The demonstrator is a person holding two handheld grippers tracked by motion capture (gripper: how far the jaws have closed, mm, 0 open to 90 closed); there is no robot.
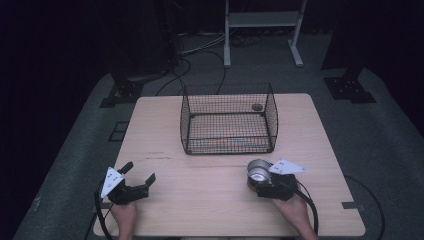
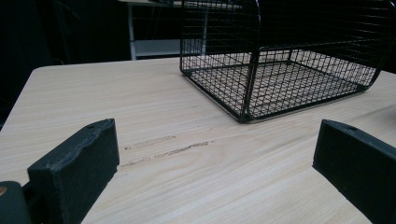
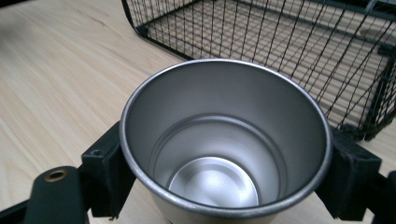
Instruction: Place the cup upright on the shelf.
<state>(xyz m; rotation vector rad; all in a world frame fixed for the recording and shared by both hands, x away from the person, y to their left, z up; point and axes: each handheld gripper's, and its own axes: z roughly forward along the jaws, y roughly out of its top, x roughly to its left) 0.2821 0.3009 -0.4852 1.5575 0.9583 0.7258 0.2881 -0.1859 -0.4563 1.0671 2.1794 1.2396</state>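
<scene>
Well clear of the wire basket (image 1: 228,118) (table edge near), right gripper (image 1: 260,181) clamps cup (image 3: 224,149).

Silver steel cup (image 3: 224,154) between black jaws, black wire-mesh basket (image 1: 228,120) in square grid pattern, pale wood-grain table (image 1: 210,190), white triangular plates on grippers.

1. Table (image 1: 210,200): light wood grain top, rounded corners, mid-frame in the high view.
2. Floor (image 1: 380,150): grey carpet, runs all round the table.
3. White frame (image 1: 262,30) at 12 o'clock, two legs on the carpet.
4. Black stand feet: one (image 1: 122,92) at 10 o'clock, one (image 1: 350,87) at 2.
5. Cables (image 1: 200,50) on the floor near 11–12.
6. Light: dim; room edges go black.
</scene>
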